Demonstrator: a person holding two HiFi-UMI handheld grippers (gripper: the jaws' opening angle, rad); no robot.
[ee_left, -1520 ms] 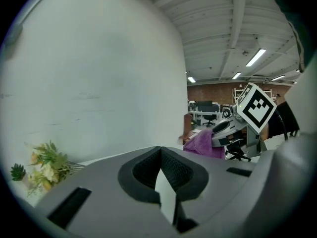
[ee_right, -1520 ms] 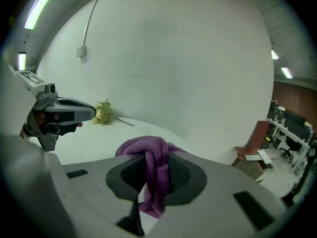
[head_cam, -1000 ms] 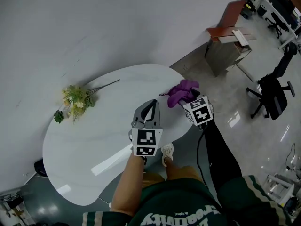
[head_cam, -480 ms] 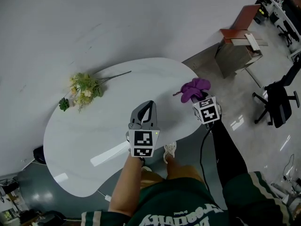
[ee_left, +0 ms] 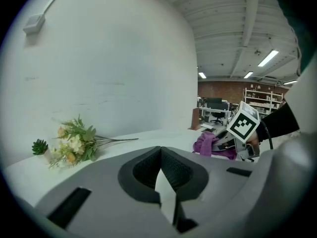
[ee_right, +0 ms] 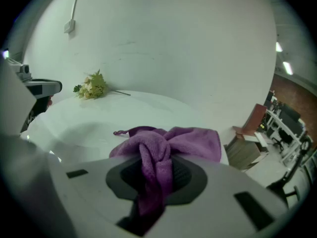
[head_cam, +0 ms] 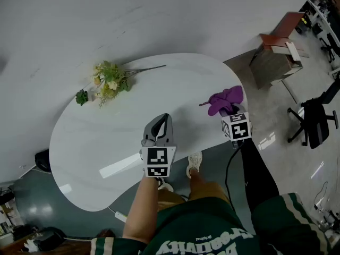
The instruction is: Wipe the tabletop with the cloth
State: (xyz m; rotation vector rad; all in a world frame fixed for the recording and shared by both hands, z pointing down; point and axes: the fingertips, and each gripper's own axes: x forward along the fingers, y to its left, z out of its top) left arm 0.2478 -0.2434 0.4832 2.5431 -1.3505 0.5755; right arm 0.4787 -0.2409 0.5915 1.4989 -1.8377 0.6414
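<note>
Our right claw (head_cam: pixel 228 112) squeezes bunched purple cloth (head_cam: pixel 226 98) at frame right; left claw (head_cam: pixel 162 121) shut, empty. Rubbing white oval tabletop (head_cam: pixel 106 137), we may lose cloth.

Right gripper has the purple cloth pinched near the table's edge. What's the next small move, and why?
Probably lower the right gripper until the purple cloth presses flat on the white tabletop. The cloth is clamped in a loose bunch at the table's right edge, so little of it would wipe as it is. The left gripper is shut on nothing.
</note>
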